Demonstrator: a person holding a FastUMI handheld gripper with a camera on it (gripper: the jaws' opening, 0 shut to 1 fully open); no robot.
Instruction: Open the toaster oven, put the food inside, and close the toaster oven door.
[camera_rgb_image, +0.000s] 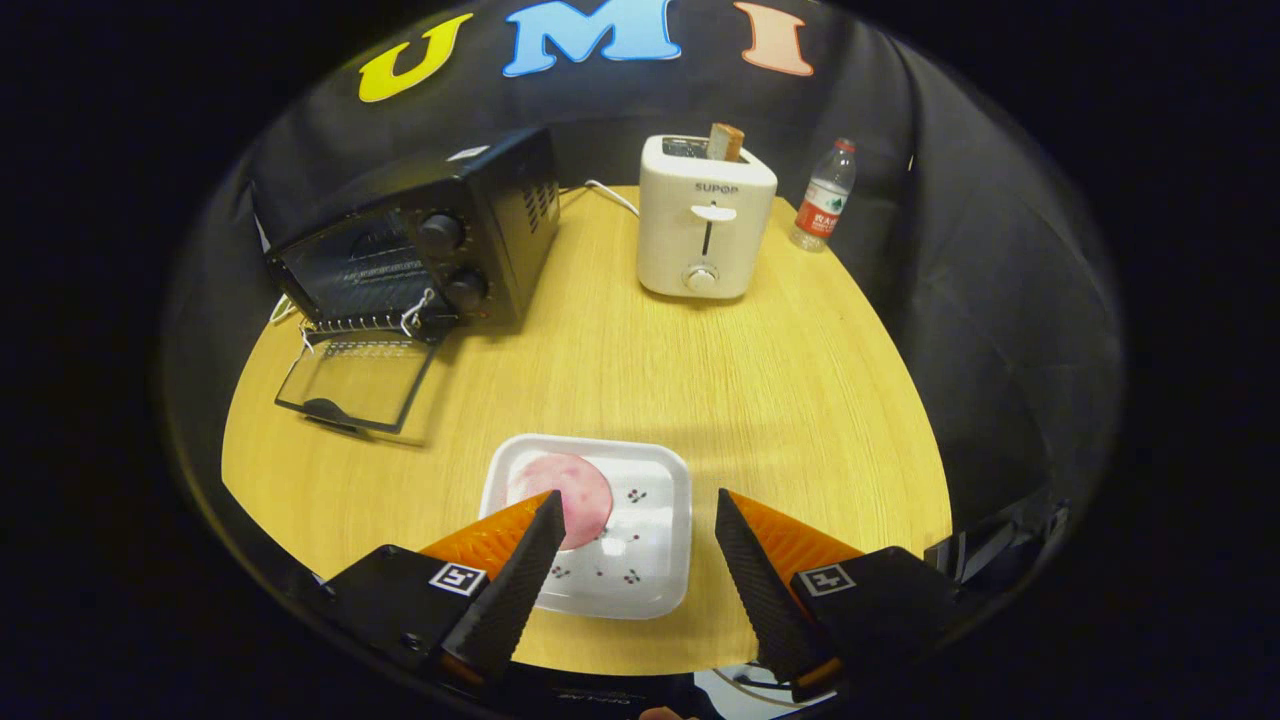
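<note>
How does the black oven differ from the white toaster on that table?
The black oven is wide and boxy, its glass door folded down open; the white toaster is tall, narrow, loaded from the top, with bread sticking out. The oven has two knobs, the toaster one. Both stand beyond the open claw.

Bare table (640, 370) between plate (670, 470) and open toaster oven (420, 250); gripper (637, 505) fingers apart.

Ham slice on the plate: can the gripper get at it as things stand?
Probably yes. The gripper is open, its fingers spread over the white plate, and the pink ham slice lies uncovered just ahead of the left finger. It sits off-centre, so a small shift left looks needed.
</note>
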